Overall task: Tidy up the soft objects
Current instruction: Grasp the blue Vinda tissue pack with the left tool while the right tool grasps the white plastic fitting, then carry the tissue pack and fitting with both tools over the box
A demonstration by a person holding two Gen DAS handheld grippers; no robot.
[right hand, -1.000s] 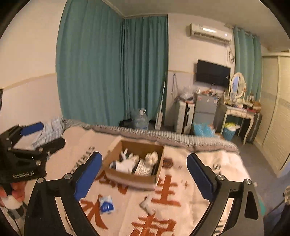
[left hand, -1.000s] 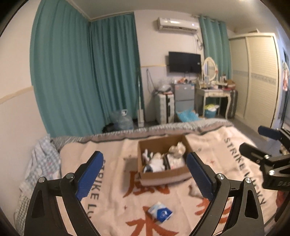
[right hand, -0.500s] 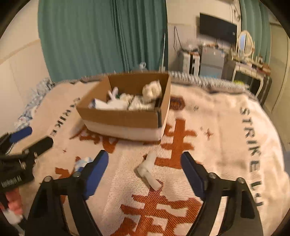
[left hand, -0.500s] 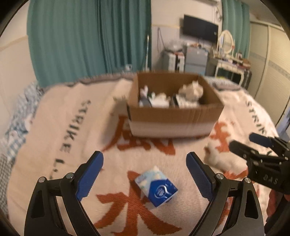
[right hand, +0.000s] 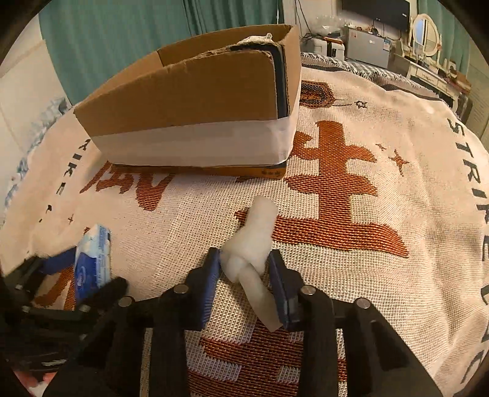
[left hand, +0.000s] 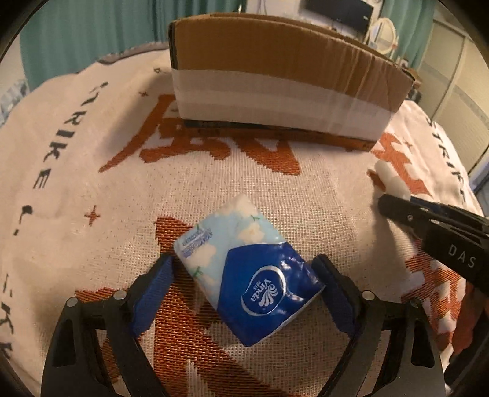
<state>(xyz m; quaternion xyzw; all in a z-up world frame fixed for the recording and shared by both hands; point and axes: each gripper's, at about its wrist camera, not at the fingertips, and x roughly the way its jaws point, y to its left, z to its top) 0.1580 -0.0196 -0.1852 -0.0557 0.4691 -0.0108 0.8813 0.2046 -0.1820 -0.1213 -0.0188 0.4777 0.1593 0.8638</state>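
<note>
Left gripper (left hand: pixel 244 271) low over the woven blanket (left hand: pixel 91 189) on the bed, jaws part-closed and pressing on both sides of a blue tissue pack (left hand: pixel 247 274) that lies slantwise on an orange woven character. Right gripper (right hand: pixel 244 274) close alongside, jaws narrowed onto a knotted white cloth (right hand: pixel 250 256), blue pads touching the knot on either side, one loose end trailing back between the fingers, the other stretched toward the box. Both soft things resting on the blanket, near each other, well short of the cardboard box (right hand: pixel 195 100). Box open-topped, banded with pale tape along its lower wall, a scrap of something white just showing above the rim. Beyond the bed, teal curtains (right hand: pixel 122 33) and a dressing table with an oval mirror (right hand: pixel 428 18).
</note>
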